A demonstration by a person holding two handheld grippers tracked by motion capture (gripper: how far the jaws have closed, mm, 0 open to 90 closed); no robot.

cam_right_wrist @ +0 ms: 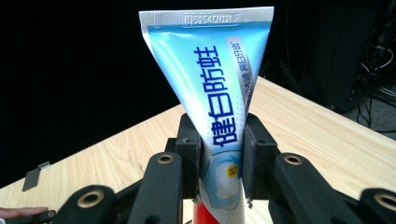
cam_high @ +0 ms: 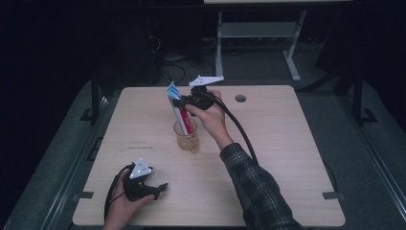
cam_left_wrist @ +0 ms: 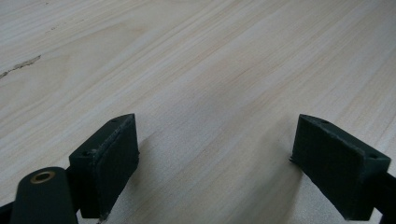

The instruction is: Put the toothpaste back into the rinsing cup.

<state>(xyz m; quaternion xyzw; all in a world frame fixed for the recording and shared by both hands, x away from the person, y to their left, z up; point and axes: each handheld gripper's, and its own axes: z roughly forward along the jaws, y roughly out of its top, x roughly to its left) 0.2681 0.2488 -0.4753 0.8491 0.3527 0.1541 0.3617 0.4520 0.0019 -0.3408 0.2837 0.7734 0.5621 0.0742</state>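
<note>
Blue-and-white toothpaste tube (cam_right_wrist: 219, 93), clamped by the right gripper (cam_right_wrist: 220, 161), stands tilted with its red lower end inside the clear glass cup (cam_high: 186, 136) mid-table; release remains, left gripper (cam_left_wrist: 215, 163) open, idle on the table (cam_high: 287, 143).

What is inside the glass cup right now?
The lower, red end of the toothpaste tube stands tilted in the glass cup, held higher up by the right gripper. Whether its cap touches the bottom, or anything else lies inside, cannot be seen.
</note>
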